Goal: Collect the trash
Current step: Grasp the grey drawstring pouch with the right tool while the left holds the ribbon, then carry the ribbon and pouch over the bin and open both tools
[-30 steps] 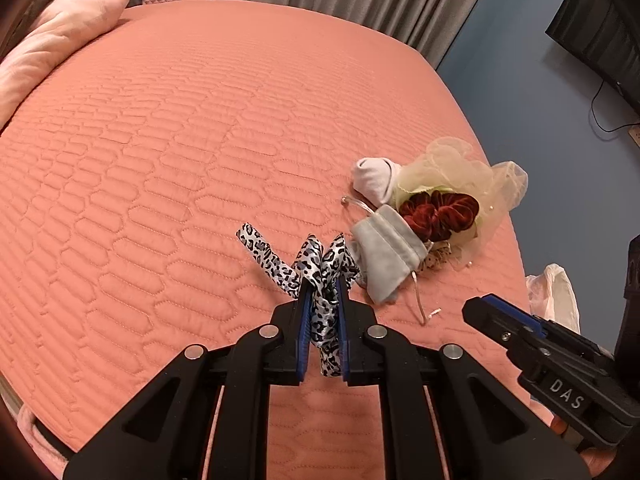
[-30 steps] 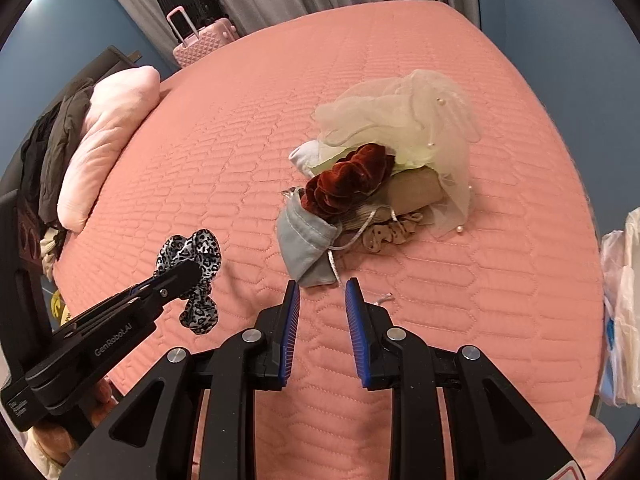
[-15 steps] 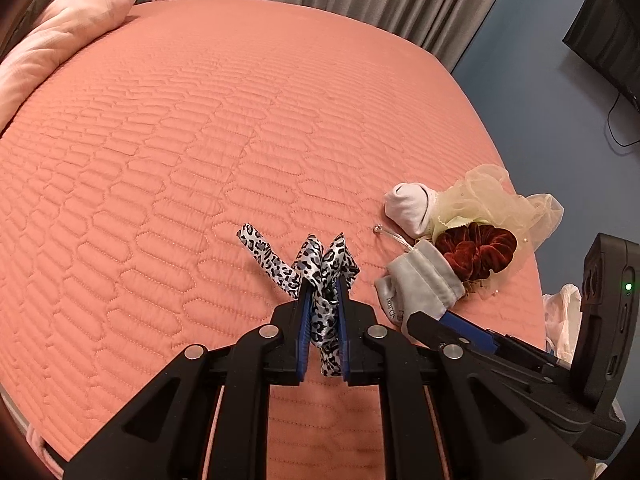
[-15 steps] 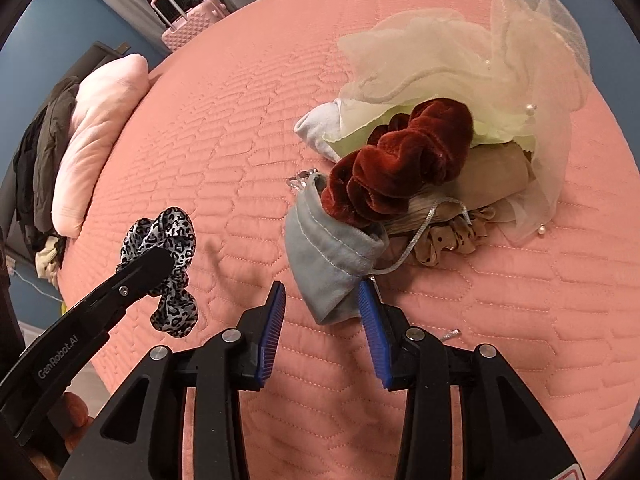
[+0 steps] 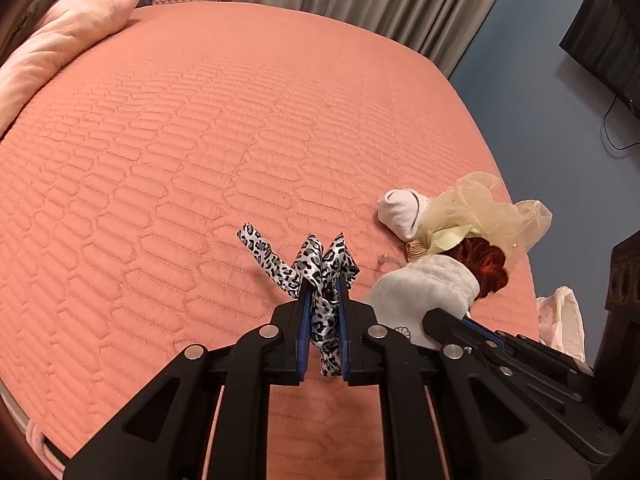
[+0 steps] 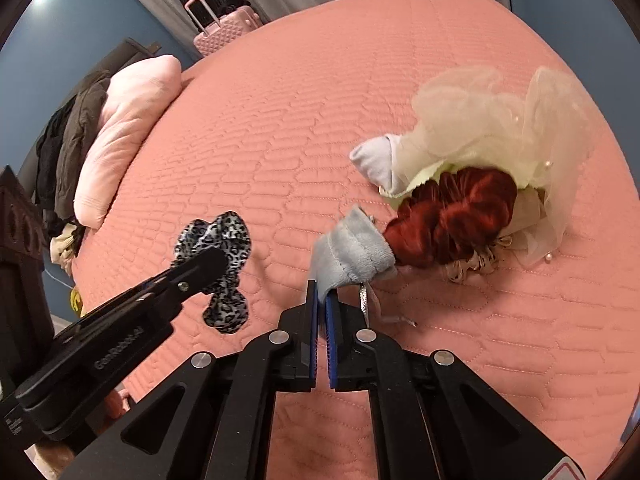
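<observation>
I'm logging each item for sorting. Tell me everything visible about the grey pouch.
The grey pouch is a small, soft, plush-looking drawstring bag, crumpled and lying on the salmon quilted bed. The right tongs are shut on its near corner. A silvery cord hangs from it. Its far end touches the dark red velvet scrunchie.

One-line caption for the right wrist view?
Right gripper pinches the grey pouch on the bed; left gripper holds a leopard scrunchie.
</observation>
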`<state>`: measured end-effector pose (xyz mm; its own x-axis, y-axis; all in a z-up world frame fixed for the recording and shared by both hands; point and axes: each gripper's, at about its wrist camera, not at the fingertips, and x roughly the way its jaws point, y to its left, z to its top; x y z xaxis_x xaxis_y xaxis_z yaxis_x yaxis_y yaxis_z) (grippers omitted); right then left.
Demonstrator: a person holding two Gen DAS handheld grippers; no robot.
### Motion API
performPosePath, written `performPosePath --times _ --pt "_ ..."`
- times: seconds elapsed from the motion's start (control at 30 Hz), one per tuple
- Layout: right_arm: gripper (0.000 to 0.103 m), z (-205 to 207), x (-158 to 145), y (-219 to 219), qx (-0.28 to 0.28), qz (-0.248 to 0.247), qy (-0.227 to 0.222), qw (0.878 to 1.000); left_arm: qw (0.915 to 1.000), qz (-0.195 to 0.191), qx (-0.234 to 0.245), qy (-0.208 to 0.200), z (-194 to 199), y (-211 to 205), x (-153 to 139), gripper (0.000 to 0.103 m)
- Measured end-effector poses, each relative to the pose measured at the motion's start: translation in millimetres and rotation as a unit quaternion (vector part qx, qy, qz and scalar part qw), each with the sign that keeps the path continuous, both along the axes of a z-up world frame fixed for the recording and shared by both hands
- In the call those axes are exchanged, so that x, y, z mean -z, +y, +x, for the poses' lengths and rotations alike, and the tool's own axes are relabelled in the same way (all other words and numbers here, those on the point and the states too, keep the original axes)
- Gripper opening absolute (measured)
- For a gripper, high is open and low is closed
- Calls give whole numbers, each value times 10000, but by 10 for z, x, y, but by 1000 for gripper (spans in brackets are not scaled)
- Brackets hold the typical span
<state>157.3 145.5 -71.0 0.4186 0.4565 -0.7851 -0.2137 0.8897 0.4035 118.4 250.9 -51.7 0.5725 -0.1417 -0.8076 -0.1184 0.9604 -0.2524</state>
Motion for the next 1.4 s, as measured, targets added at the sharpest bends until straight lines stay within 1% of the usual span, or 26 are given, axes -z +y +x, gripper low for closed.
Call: performPosePath --times 0.23,0.4,0.6,0.77,0.97,1.1,1.4 --pt "4 -285 -647 -214 61 70 -713 9974 9992 44 165 -356 -126 -238 -339 11" --pt "4 -496 -1074 -660 344 45 -1203 9921 9971 57 413 -641 -213 -485 -626 11" --pt "4 -688 -1410 -1230 783 -9 -1558 9847 9927 67 804 -897 -270 -926 -870 11" --pt "4 -819 -1541 -1707 1169 -69 -1692 9786 9877 114 1163 -1043 -334 -1326 -1006 11" --pt "4 -1012 -1590 -2263 1584 -150 -1776 9712 9798 175 1618 -1162 -384 -1851 -1090 11" --pt "4 -1120 -1586 -2629 1876 -206 -1794 9655 9728 216 1955 -1220 -412 -2218 -1131 11" --pt "4 -1389 -1513 -3233 2456 -317 -1771 9525 9551 217 2653 -1300 -455 -2929 -1219 12"
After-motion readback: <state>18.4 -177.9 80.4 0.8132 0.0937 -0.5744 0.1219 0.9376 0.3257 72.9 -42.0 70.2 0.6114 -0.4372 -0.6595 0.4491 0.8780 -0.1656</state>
